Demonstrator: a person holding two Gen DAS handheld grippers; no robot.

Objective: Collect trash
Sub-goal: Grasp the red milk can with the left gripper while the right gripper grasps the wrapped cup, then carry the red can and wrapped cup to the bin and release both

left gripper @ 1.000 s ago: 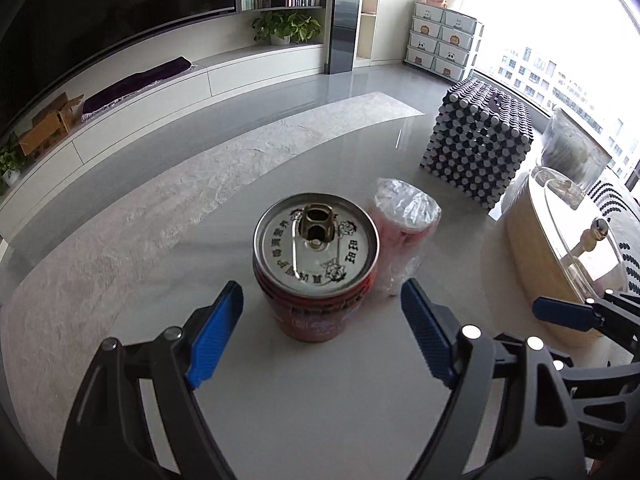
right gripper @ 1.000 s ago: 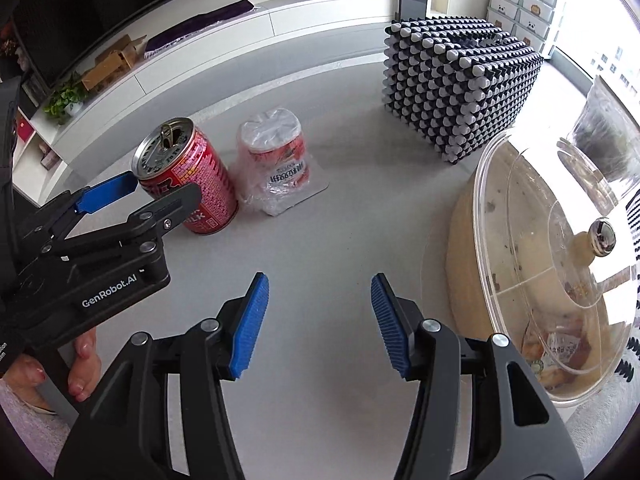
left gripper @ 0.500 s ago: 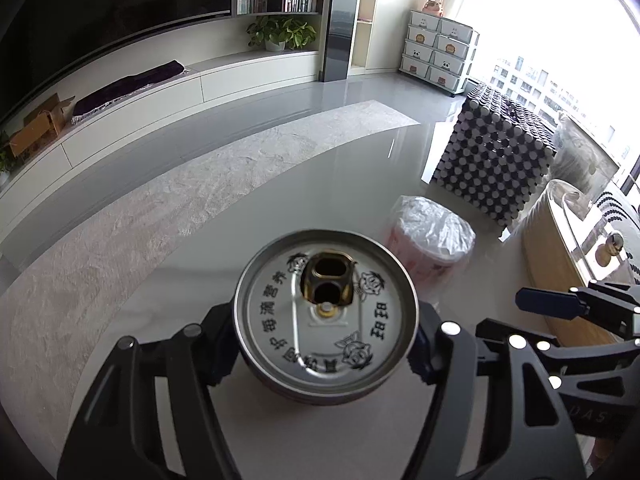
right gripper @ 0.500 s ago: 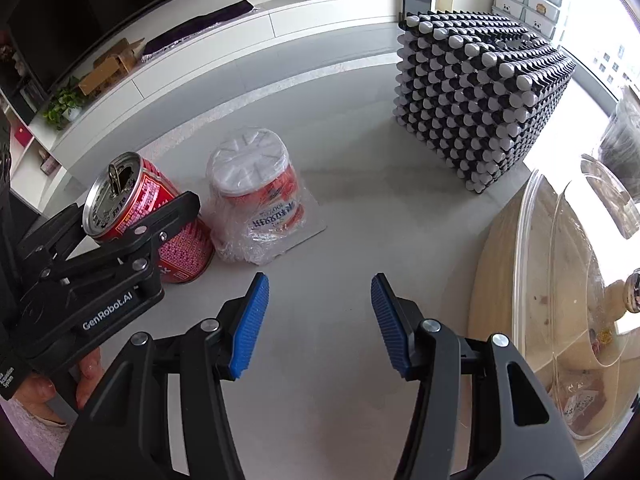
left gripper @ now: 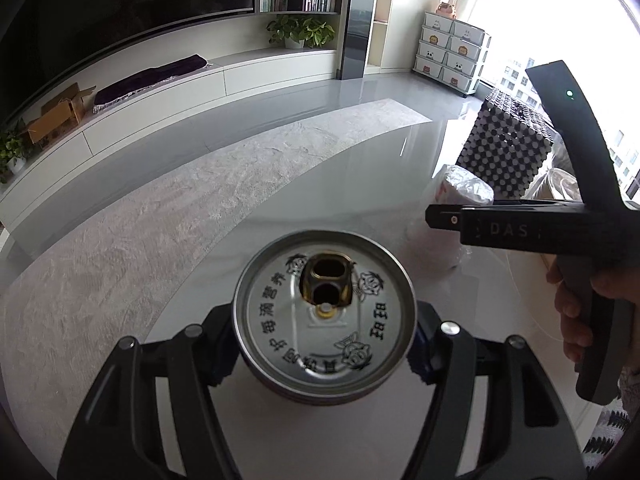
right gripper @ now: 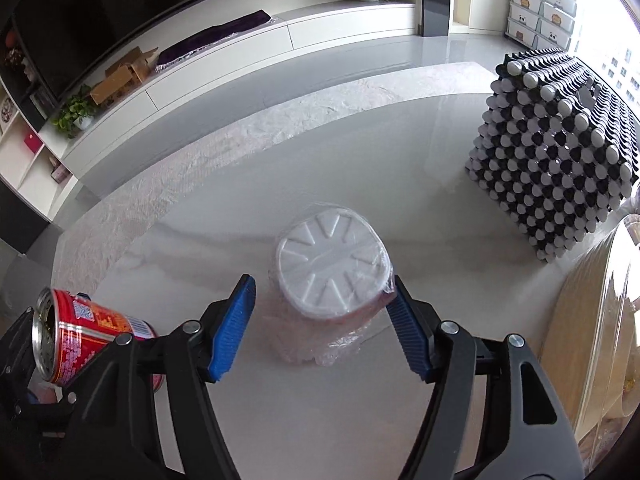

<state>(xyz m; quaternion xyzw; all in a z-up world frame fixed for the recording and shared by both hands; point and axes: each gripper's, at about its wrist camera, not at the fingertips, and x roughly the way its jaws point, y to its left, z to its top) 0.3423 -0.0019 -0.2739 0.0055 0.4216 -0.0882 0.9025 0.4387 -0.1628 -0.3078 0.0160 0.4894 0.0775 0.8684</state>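
Left wrist view — left gripper (left gripper: pixel 324 344) clamped on red can (left gripper: pixel 325 316); right gripper (right gripper: pixel 320 328) agape around wrapped cup (right gripper: pixel 334 268).

Opened red can (right gripper: pixel 86 344), silver lid, tilted, held off the desk (right gripper: pixel 360 168). Plastic-wrapped red cup (right gripper: pixel 332 280), white lid, upright on the desk.

Can lid (left gripper: pixel 324 316): ring of Chinese characters printed around the rim, upside down in the left wrist view; small cartoon pig faces between the groups; characters not read with certainty.
Can side (right gripper: pixel 92 340): white and yellow print plus a small blue-and-white label patch on red; too small to read.
Right claw body (left gripper: pixel 520 230): embossed letters "DAS", cut off behind the handle.
Wrapped cup (right gripper: pixel 334 264): raised wedge pattern on the white lid; no text legible.
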